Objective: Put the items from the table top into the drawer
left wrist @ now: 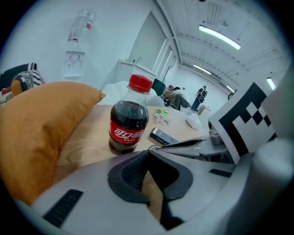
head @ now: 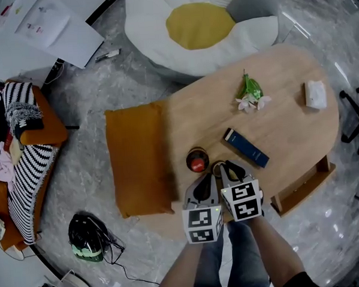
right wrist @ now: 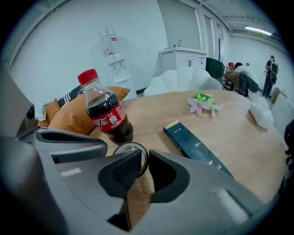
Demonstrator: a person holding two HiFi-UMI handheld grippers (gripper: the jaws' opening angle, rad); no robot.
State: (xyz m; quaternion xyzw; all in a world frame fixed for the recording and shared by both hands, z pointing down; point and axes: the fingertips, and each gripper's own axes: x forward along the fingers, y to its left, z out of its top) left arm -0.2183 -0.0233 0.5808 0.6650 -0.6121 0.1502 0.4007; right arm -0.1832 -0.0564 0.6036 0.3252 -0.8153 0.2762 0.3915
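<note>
On the wooden table (head: 287, 134) a cola bottle (head: 197, 160) with a red cap stands upright beside a dark blue box (head: 246, 147) that lies flat. In the right gripper view the bottle (right wrist: 104, 112) is just ahead on the left. My right gripper (right wrist: 144, 158) is shut on the rim of a small round dark-rimmed item (right wrist: 131, 148) resting on the table in front of the bottle. My left gripper (left wrist: 147, 153) is shut with nothing in it, close behind the bottle (left wrist: 130, 121). In the head view the left gripper (head: 206, 177) and right gripper (head: 223, 167) sit side by side.
A pink and green flower (head: 250, 97) and a white tissue pack (head: 315, 94) lie farther back on the table. An orange cushion (head: 138, 160) lies at its left end. A wooden drawer-like piece (head: 302, 186) juts out under the near right edge. A helmet (head: 86, 238) lies on the floor.
</note>
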